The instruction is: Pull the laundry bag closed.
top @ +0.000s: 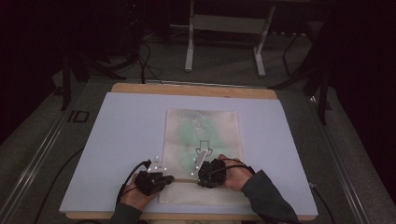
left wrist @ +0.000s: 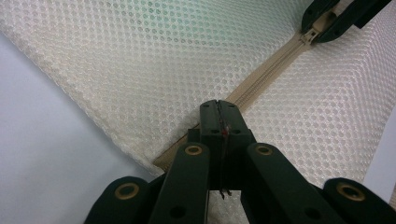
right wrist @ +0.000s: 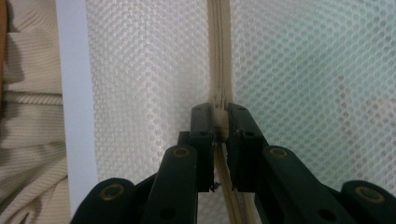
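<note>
Zipper work at a table: a mesh bag (top: 203,140) lies flat on a pale mat (top: 121,135), its zip (left wrist: 268,77) running across the near end. The left gripper (left wrist: 218,108) is clamped tight on the zip tape at the bag's left edge, anchoring it. The right gripper (right wrist: 219,116) has its jaws pinched on the slider (right wrist: 219,103), midway along the zip. The likely risk is the small slider slipping from the pads if the pull angles off the line of the teeth. If the left anchor loses the tape, the mesh would probably bunch and drag toward the right hand (top: 233,173), jamming the slider.
</note>
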Available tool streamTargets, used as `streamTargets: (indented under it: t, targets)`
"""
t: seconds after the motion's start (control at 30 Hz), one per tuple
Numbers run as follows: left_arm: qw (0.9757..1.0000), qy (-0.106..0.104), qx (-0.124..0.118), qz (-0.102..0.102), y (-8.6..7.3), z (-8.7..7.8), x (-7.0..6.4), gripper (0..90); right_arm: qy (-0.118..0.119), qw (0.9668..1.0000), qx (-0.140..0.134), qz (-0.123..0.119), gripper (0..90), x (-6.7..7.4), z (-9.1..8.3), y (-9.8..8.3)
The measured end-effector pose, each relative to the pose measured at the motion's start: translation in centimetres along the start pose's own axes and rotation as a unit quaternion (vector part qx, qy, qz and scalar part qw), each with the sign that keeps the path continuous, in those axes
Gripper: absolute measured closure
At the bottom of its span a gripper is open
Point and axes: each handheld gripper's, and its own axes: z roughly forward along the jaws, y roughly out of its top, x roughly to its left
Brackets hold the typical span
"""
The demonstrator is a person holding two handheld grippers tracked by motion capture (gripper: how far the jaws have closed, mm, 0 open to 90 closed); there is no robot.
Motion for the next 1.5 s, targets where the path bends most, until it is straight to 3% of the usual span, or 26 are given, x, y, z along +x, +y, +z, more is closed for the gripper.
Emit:
streamTargets:
  t: [1.5]
  targets:
    - [1.0000, 0.003, 0.002, 0.002, 0.0, 0.0, -0.1, 89.4, -0.009, 0.9996, -0.001, 0.025, 82.1, -0.2, -2.1, -3.4]
